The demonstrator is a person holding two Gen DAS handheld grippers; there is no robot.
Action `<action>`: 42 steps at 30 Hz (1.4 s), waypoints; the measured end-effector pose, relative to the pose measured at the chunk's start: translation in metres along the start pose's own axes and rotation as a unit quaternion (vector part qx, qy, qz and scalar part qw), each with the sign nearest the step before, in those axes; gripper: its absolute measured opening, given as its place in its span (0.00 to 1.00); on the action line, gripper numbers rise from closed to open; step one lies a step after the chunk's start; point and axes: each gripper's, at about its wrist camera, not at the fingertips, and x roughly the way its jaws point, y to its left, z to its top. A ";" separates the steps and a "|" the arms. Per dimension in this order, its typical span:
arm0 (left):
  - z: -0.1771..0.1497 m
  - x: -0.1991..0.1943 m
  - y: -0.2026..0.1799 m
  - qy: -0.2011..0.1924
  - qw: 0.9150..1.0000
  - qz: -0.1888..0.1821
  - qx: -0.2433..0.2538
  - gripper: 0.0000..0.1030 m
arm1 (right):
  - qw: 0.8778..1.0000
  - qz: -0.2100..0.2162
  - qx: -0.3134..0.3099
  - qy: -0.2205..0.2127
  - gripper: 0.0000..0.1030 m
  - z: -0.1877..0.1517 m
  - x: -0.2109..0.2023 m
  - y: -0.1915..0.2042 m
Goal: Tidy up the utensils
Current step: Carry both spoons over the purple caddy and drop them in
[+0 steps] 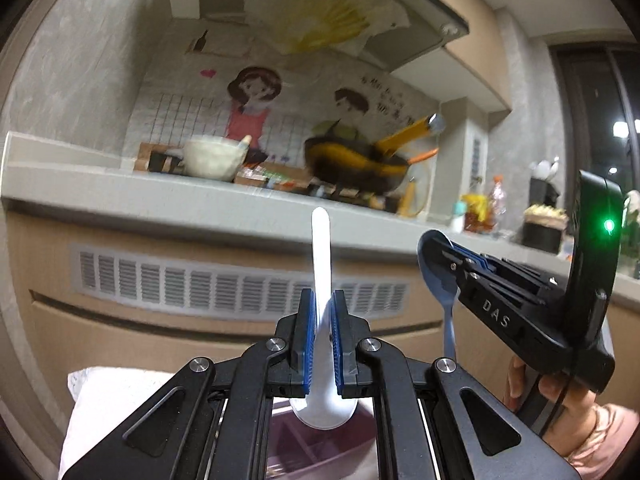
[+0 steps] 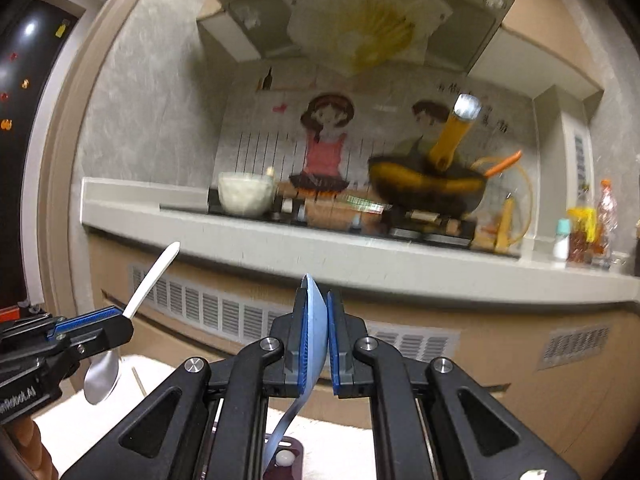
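Two spoons are held raised before a kitchen counter (image 1: 248,212), a white spoon (image 1: 322,320) clamped in the left gripper (image 1: 322,340), a blue spoon (image 2: 314,336) clamped in the right gripper (image 2: 316,340); each should be lowered slowly into its own compartment of the purple tray (image 1: 320,452) below.

Both wrist views face nearly level toward the counter (image 1: 160,196) and stove wall, from near. Shared: white bowl (image 1: 214,158), yellow pan (image 2: 428,184), vent grille (image 1: 240,286).

Bowl (image 1: 212,158) left of pan (image 1: 356,166), both on counter (image 1: 120,188).
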 end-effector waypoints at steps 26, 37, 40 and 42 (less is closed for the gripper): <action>-0.107 0.063 0.041 0.122 0.991 0.057 -0.006 0.08 | 0.994 -0.024 -0.038 0.103 0.08 -0.102 0.092 0.032; -0.114 0.047 0.047 0.181 0.980 0.050 -0.063 0.10 | 0.981 0.022 -0.034 0.189 0.44 -0.124 0.057 0.036; -0.110 0.033 0.042 0.188 0.979 0.048 -0.066 0.15 | 0.983 0.029 -0.022 0.179 0.58 -0.121 0.033 0.027; -0.110 0.024 0.038 0.200 0.977 0.042 -0.064 0.27 | 0.983 0.033 -0.020 0.180 0.63 -0.118 0.018 0.022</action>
